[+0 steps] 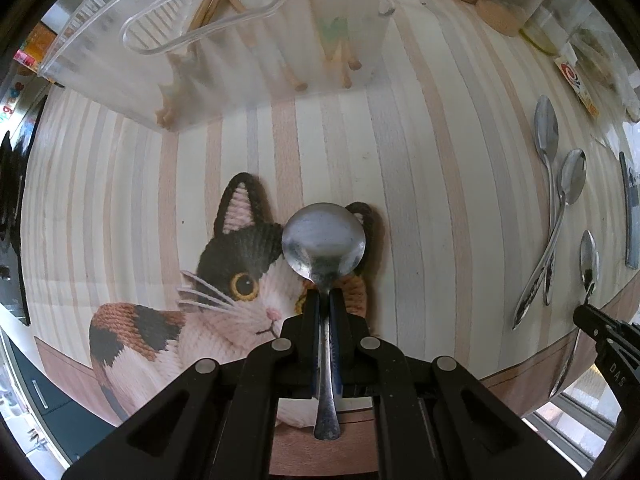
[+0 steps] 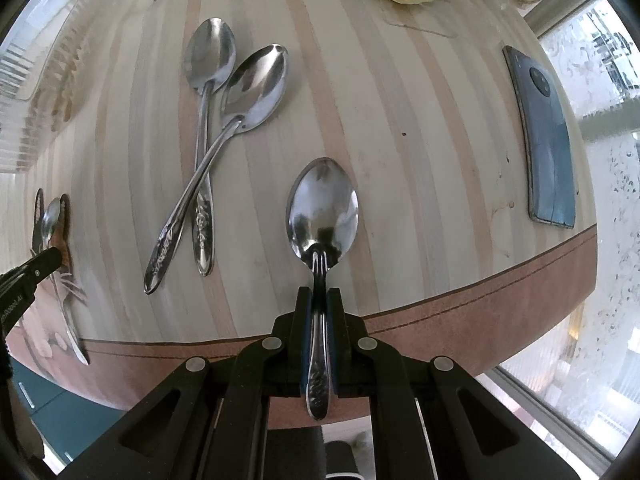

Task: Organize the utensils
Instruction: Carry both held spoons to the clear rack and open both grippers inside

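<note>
A round spoon [image 1: 324, 240] is clamped by its handle in the left claw [image 1: 324, 300], bowl held out ahead over the cat mat [image 1: 224, 292]. An oval spoon [image 2: 323, 212] is gripped likewise in the right claw [image 2: 320, 296], above the tabletop [image 2: 400, 120]. Two crossed spoons [image 2: 208, 152] are seen lying ahead-left of that claw.
</note>
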Demonstrator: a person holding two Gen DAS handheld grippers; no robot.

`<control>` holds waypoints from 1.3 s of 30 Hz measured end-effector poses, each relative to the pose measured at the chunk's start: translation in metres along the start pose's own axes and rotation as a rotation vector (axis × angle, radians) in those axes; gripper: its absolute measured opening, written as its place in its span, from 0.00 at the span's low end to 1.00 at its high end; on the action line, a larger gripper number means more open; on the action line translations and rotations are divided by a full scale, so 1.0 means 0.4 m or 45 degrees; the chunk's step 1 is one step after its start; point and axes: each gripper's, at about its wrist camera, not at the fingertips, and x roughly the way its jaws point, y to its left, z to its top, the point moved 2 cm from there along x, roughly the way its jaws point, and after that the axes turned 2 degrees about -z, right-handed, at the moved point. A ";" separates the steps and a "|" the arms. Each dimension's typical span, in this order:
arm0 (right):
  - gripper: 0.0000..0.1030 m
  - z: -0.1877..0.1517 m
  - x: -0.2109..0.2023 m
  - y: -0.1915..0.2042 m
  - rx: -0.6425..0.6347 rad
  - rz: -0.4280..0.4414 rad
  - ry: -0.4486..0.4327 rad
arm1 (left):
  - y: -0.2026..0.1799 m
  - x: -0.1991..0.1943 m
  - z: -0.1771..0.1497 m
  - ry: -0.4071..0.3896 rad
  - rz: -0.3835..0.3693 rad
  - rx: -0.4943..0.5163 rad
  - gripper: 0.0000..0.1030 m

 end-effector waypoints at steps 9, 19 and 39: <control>0.06 -0.043 -0.029 -0.003 0.073 0.011 -0.086 | -0.027 -0.051 -0.021 -0.083 0.021 0.064 0.02; 0.02 -0.056 -0.130 -0.049 0.142 0.092 -0.178 | -0.072 -0.239 -0.010 -0.294 -0.039 0.140 0.02; 0.02 0.242 -0.429 0.247 -0.150 0.388 -0.472 | 0.153 -0.454 0.258 -0.485 0.006 -0.131 0.02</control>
